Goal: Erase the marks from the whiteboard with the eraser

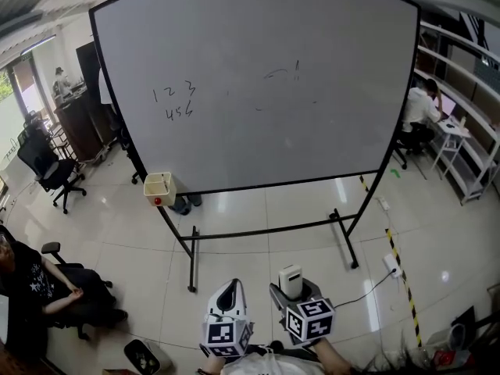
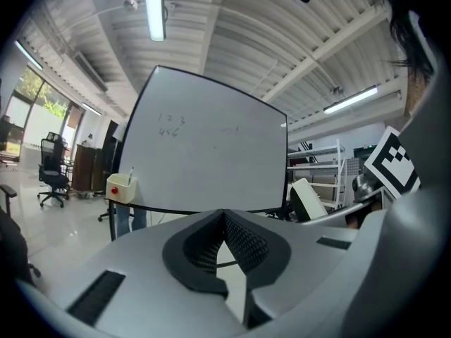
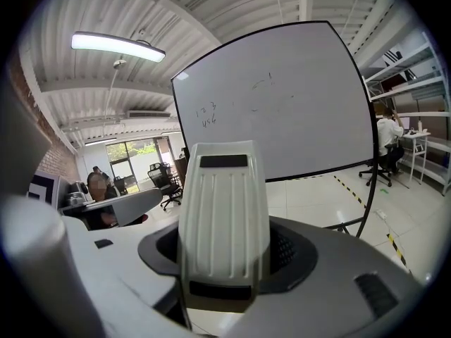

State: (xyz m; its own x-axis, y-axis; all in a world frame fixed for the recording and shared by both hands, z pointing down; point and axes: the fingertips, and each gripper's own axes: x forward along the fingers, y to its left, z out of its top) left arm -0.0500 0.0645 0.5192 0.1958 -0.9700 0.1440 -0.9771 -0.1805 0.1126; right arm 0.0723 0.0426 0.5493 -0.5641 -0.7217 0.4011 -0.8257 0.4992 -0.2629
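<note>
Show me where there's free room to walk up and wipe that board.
Bare floor tiles lie before the whiteboard stand. The board's lower half and right side are blank; digits fill the left middle, faint marks the upper centre. A cream box hangs at its lower left corner; office chairs crowd the left. The eraser sits in the right gripper.

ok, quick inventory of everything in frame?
white whiteboard on black stand: 1, white, centre
handwritten digit marks: 123 over 456, dark, board's upper left
faint strokes: a few, dark, right of centre on the board
cream plastic box with red dot: 1, board's lower left edge
white ribbed plastic eraser: 1, in right gripper
black office chair: 1, far left
seated people: 2, lower left, far right
white shelving: 1, right side
yellow-black floor tape: 1 strip, right of stand
left gripper: grey, fingers together, empty
right gripper: grey, fingers clamp eraser
</note>
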